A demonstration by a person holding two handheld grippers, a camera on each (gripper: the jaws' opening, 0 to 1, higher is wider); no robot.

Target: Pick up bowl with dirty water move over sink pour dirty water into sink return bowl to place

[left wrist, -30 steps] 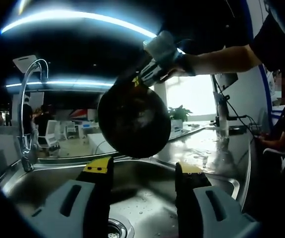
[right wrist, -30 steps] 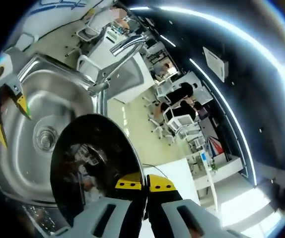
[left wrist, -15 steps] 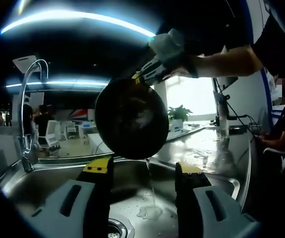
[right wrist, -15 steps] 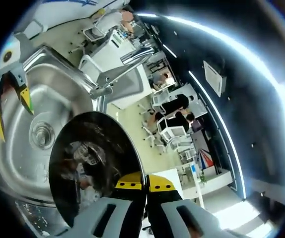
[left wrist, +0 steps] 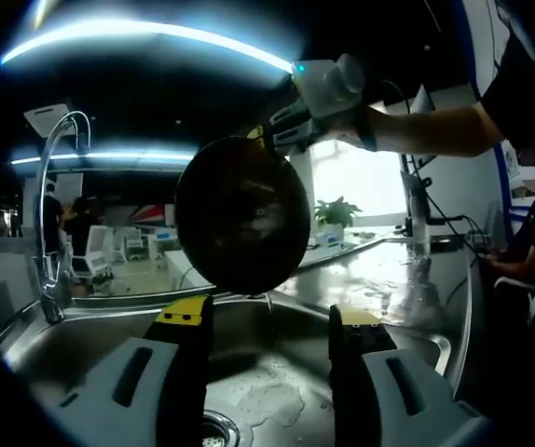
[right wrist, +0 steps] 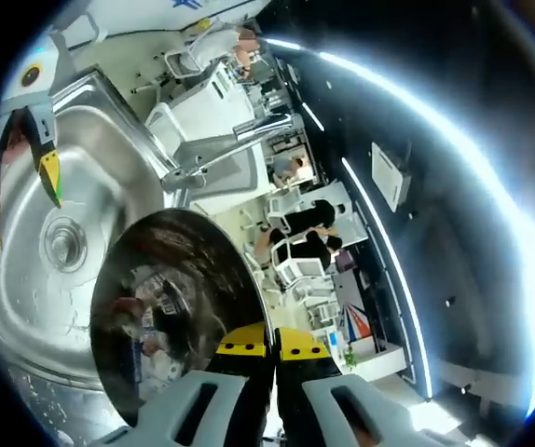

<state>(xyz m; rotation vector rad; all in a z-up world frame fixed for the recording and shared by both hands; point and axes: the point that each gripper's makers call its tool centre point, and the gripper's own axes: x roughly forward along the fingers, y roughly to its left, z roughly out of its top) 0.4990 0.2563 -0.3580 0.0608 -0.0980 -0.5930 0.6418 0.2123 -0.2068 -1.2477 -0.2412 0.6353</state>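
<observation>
Left gripper view
- Bowl (left wrist: 242, 216): one dark bowl hung tipped on edge above the sink (left wrist: 109, 331), held at its upper rim by the right gripper (left wrist: 281, 140), which reached in from the right on a person's arm.
- Water: a thin trickle ran from the bowl's lower edge; one wet patch lay on the sink floor just right of the drain (left wrist: 213, 430).
- Left gripper (left wrist: 267, 321): jaws stood apart with nothing between them, low and near over the basin.
- Faucet (left wrist: 51, 191): one, at the far left of the basin.
- Doing it well: I judged the tilt should be held until the trickle stopped, with the lower rim kept over the basin, well inside the counter (left wrist: 389, 279) on the right.

Right gripper view
- Right gripper (right wrist: 273, 345): jaws pressed together on the bowl's (right wrist: 170, 312) near rim.
- Bowl: tilted steeply over the sink (right wrist: 109, 177), its inside wet and reflective.
- Drain (right wrist: 58, 240): one, left of the bowl.
- Left gripper (right wrist: 20, 182): one, at the far left edge, yellow tips parted.
- Faucet (right wrist: 226, 154): one.
- Next care: the pinch looked narrow, so I would level the bowl slowly before carrying it back.
</observation>
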